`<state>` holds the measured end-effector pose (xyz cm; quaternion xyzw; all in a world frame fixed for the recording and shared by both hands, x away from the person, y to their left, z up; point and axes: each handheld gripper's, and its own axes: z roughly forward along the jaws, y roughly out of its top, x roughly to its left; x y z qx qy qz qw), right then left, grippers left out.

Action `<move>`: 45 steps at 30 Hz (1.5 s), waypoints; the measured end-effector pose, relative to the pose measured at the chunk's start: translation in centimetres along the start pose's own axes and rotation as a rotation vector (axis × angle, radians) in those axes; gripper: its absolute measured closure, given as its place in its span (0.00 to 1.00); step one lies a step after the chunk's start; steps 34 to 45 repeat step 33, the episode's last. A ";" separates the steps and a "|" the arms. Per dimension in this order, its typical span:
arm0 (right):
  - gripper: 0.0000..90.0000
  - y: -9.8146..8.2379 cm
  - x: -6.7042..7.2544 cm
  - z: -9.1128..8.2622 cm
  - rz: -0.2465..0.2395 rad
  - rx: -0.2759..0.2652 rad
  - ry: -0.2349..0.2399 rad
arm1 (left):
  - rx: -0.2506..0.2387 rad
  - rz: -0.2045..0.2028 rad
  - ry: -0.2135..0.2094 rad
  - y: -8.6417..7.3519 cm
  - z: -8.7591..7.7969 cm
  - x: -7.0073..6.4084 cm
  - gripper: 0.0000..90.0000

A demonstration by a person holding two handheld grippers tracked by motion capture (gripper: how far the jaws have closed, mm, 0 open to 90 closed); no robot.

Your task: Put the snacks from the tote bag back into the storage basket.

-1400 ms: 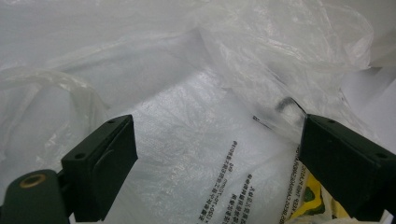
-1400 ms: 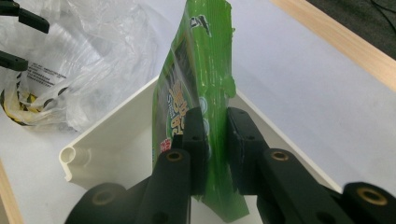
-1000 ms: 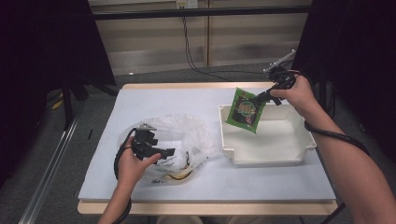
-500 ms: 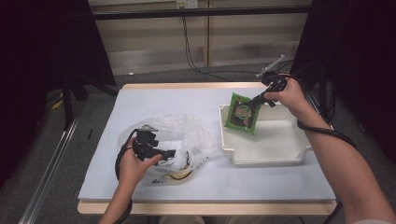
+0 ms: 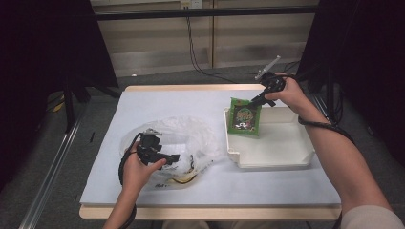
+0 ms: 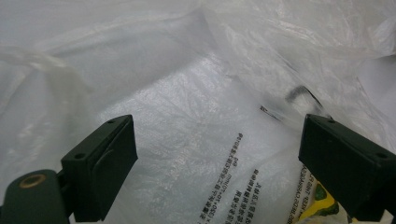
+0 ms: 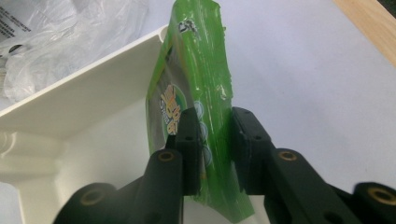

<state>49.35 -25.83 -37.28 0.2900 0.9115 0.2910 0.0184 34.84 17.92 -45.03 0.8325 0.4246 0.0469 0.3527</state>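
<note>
right claw (image 7: pixel 212 140) has just been easing open – green snack pouch (image 7: pixel 196 84) between its pads, white tray (image 5: pixel 286 148) right below. left claw (image 5: pixel 165 156) gapes wide over the clear plastic bag (image 6: pixel 187 93) – holding nothing.

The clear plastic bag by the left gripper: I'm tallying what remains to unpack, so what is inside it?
Through the clear plastic bag a yellow packet and something dark show; crumpled film hides the rest, so no count is possible.
</note>
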 end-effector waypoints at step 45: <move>0.12 -2.4 7.0 -3.3 0.049 -0.201 -0.123 | -0.047 0.018 -0.024 0.4 -1.0 -0.8 0.12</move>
